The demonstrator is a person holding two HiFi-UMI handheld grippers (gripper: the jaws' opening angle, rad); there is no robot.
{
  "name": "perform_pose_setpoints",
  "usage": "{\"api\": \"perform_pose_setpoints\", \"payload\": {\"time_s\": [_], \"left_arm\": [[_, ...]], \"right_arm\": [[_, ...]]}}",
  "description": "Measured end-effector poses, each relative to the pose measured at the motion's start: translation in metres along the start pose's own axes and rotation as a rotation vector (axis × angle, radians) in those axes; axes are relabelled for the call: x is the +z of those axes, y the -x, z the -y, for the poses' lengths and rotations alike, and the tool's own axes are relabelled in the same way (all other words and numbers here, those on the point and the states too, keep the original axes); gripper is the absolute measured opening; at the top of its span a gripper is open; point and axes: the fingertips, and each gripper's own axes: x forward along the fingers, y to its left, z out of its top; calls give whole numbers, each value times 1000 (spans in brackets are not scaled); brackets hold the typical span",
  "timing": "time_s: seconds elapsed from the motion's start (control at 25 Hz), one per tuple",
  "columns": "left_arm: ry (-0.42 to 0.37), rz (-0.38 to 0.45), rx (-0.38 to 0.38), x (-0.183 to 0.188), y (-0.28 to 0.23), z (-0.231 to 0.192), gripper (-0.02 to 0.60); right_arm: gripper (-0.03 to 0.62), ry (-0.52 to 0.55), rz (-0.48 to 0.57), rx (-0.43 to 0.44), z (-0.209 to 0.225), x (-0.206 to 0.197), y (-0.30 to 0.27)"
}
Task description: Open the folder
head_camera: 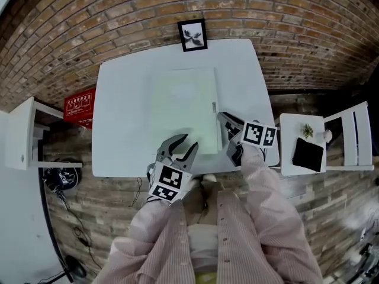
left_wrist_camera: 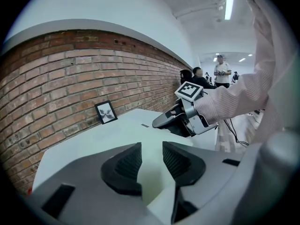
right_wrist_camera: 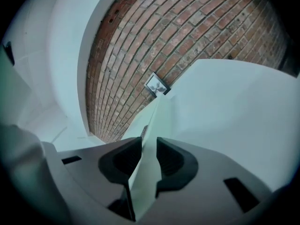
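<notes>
A pale green folder (head_camera: 183,108) lies shut and flat on the white table (head_camera: 124,99). My left gripper (head_camera: 190,141) hovers at the folder's near edge, jaws apart with nothing between them; in its own view the left gripper (left_wrist_camera: 151,161) looks over the table at the right gripper (left_wrist_camera: 159,121). My right gripper (head_camera: 224,120) sits at the folder's right edge near the front corner. In the right gripper view a thin green edge of the folder (right_wrist_camera: 154,121) runs between the jaws of the right gripper (right_wrist_camera: 149,158), lying against the left pad, with a gap to the other pad.
A small framed picture (head_camera: 192,35) stands at the table's far edge against the brick wall. A red box (head_camera: 80,106) and a white chair (head_camera: 23,135) are on the left. On the right, a side table holds a black item (head_camera: 308,154) and a small plant (head_camera: 308,130).
</notes>
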Motion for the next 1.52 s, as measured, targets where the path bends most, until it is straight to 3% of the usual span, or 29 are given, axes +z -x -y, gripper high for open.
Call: {"api": "perform_pose_setpoints", "payload": {"time_s": [0.44, 0.64, 0.84, 0.92, 1.12, 1.52], "left_arm": [[-221, -70, -156, -12, -7, 36, 206], [-389, -111, -147, -18, -13, 47, 219], [-460, -126, -143, -20, -17, 54, 218], [-509, -133, -132, -21, -18, 56, 191], [-715, -146, -112, -26, -19, 67, 74], [-701, -116, -79, -21, -13, 69, 41]], "right_arm": [[101, -61, 15, 25, 1, -1, -2], [101, -73, 22, 22, 1, 0, -2], [101, -74, 23, 22, 1, 0, -2], [101, -75, 24, 23, 1, 0, -1], [101, -79, 23, 24, 1, 0, -1], [100, -74, 17, 31, 1, -1, -2]]}}
